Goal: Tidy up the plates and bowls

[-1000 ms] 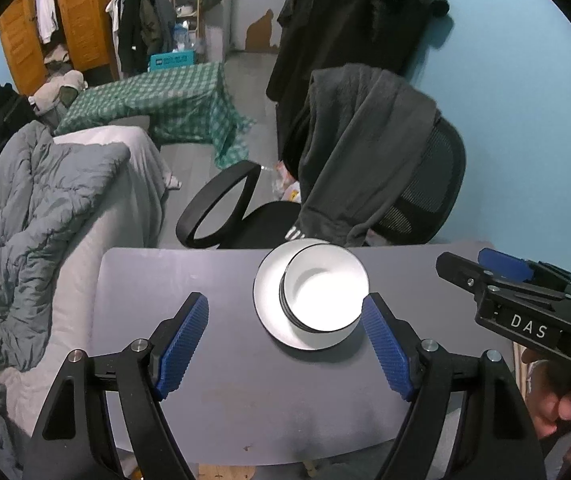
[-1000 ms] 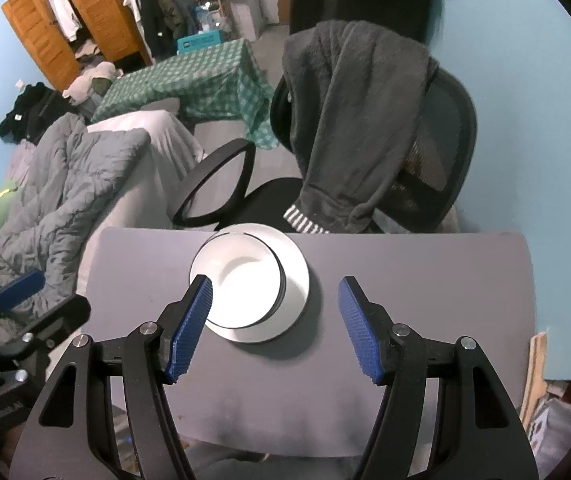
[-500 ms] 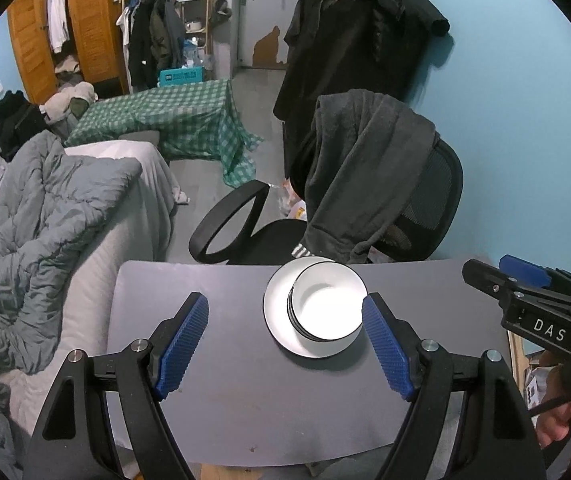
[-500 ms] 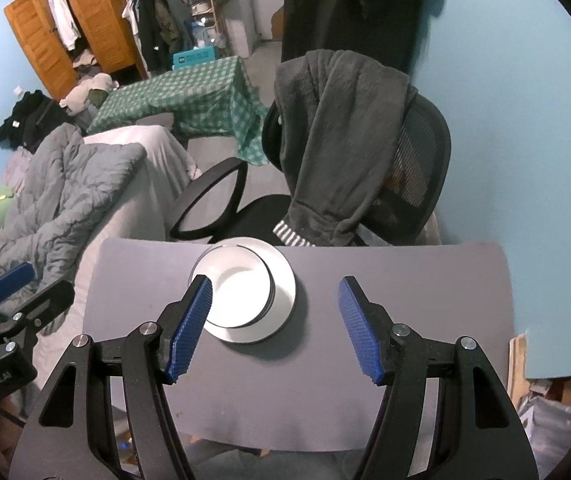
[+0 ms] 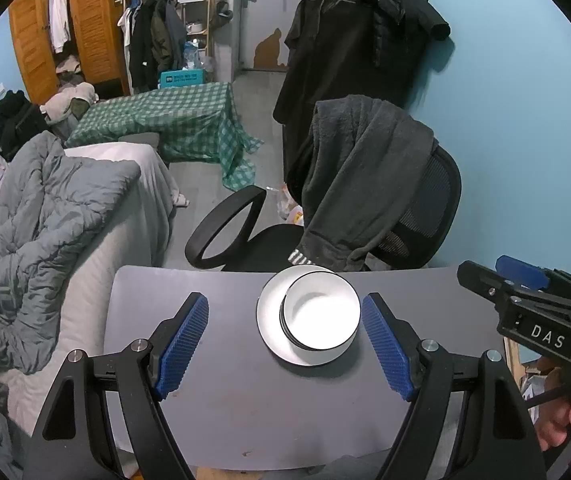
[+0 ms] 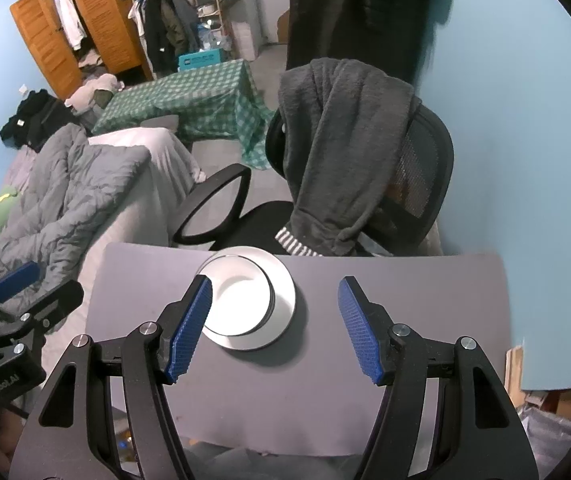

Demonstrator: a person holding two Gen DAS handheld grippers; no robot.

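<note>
Filling the left: a bed (image 5: 97, 240) with a rumpled grey quilt (image 5: 33, 232) stands left of the table, its near part running alongside the table's left edge.
Table (image 5: 245, 412): a grey top with rounded corners, nearest the cameras; faint scuffs show on its near part.
Office chair (image 5: 421, 216): black, with a mesh back, pushed up against the table's far edge; a dark grey fleece garment (image 5: 361, 184) hangs over the backrest, a striped cuff dangling just above the plate's far rim.
Green checked cloth (image 5: 173, 124): drapes a low piece of furniture far back on the floor, beyond the bed.
Plate (image 5: 271, 320): white, round and flat, lying on the table near its far edge, about the middle of the table's width.
Bowl (image 5: 321, 316): white inside with a thin dark rim line, sitting upright on the plate, shifted toward the plate's right side in the left wrist view, so a wider crescent of plate shows at the left. It looks empty and glossy. A second dark line under the rim hints at a nested bowl, but I cannot tell.
Left gripper (image 5: 285, 348): fingers spread wide apart, blue ribbed pads on black arms, holding nothing; it hovers near and above the stack, apart from it.
Right gripper (image 6: 275, 328): fingers likewise wide apart and unloaded; its left pad overlaps the bowl's left rim in the right wrist view, though contact is not evident.
</note>
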